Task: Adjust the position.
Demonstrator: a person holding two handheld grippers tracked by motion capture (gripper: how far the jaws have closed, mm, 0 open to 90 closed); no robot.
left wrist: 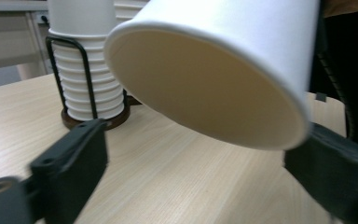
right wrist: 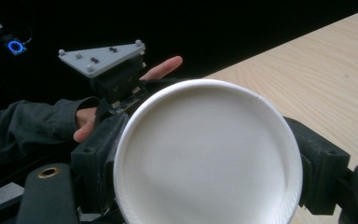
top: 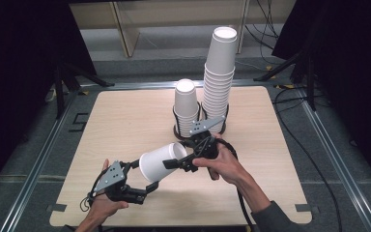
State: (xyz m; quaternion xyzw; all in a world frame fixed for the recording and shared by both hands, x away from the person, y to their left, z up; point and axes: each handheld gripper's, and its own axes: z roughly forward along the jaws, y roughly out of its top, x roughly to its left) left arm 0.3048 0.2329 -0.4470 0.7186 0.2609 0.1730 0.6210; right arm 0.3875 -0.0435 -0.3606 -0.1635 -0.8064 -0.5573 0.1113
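Left gripper [top: 147,188] sits nearest, jaws spread wide around the paper cup's [top: 162,162] rim, apparently not pinching. The cup lies sideways above the bench [top: 125,125], its base end clamped in the right gripper [top: 174,163], stacks behind.

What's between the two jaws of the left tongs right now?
The open rim end of a white paper cup, lying on its side in mid-air; the left tongs stand wide around it without pressing, seen in the left gripper view. The right tongs clamp its base.
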